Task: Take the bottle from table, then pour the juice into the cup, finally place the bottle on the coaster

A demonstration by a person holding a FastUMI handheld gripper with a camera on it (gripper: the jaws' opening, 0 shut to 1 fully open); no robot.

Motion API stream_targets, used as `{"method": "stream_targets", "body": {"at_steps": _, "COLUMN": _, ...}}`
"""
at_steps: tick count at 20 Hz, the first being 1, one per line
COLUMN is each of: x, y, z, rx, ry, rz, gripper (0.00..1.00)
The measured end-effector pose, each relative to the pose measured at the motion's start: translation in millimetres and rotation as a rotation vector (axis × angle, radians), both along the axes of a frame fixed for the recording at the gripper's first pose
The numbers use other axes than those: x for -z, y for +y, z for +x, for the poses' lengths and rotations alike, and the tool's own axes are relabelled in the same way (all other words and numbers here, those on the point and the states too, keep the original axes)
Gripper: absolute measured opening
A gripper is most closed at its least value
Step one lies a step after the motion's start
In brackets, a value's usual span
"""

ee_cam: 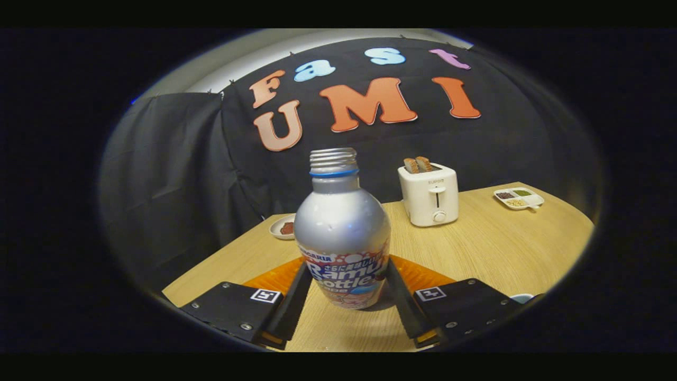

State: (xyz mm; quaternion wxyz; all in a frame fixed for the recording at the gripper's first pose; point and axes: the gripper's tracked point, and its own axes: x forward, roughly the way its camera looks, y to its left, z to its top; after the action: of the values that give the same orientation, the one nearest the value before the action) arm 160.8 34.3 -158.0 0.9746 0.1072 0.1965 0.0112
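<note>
While level, claw (346, 275) grips upright bottle (342, 238) above table (492, 248).

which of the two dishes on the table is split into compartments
The white divided dish right of the toaster; the small round plate left of the bottle is undivided.

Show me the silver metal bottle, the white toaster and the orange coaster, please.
silver metal bottle (342, 222): gripper view, its bare shoulder, between the jaws.
white toaster (429, 197): gripper view, its front face.
orange coaster (272, 279): gripper view, the part beside the bottle.
</note>
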Motion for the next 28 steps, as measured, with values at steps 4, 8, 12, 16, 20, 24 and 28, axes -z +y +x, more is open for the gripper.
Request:
{"method": "stream_targets", "body": {"at_steps": 4, "x": 24.8, "y": -3.8, "z": 12.2, "rx": 0.011, "ry": 0.033, "rz": -0.028, "gripper": 0.77}}
{"method": "stream_targets", "body": {"at_steps": 8, "x": 41.1, "y": -10.9, "z": 20.1, "rx": 0.034, "ry": 0.046, "rz": -0.072, "gripper": 0.78}}
{"method": "stream_targets", "body": {"at_steps": 12, "x": 51.5, "y": -4.1, "z": 19.3, "rx": 0.026, "ry": 0.051, "rz": -0.068, "gripper": 0.78}}
{"method": "stream_targets", "body": {"at_steps": 16, "x": 54.2, "y": -5.4, "z": 20.7, "rx": 0.027, "ry": 0.018, "rz": -0.105, "gripper": 0.78}}
{"method": "stream_targets", "body": {"at_steps": 20, "x": 55.7, "y": -6.0, "z": 13.9, "rx": 0.033, "ry": 0.042, "rz": -0.130, "gripper": 0.82}}
{"method": "stream_targets", "body": {"at_steps": 24, "x": 37.8, "y": -11.5, "z": -2.9, "rx": 0.040, "ry": 0.024, "rz": -0.179, "gripper": 0.90}}
{"method": "stream_targets", "body": {"at_steps": 28, "x": -0.3, "y": -8.1, "z": -29.5, "rx": 0.018, "ry": -0.032, "rz": -0.177, "gripper": 0.93}}
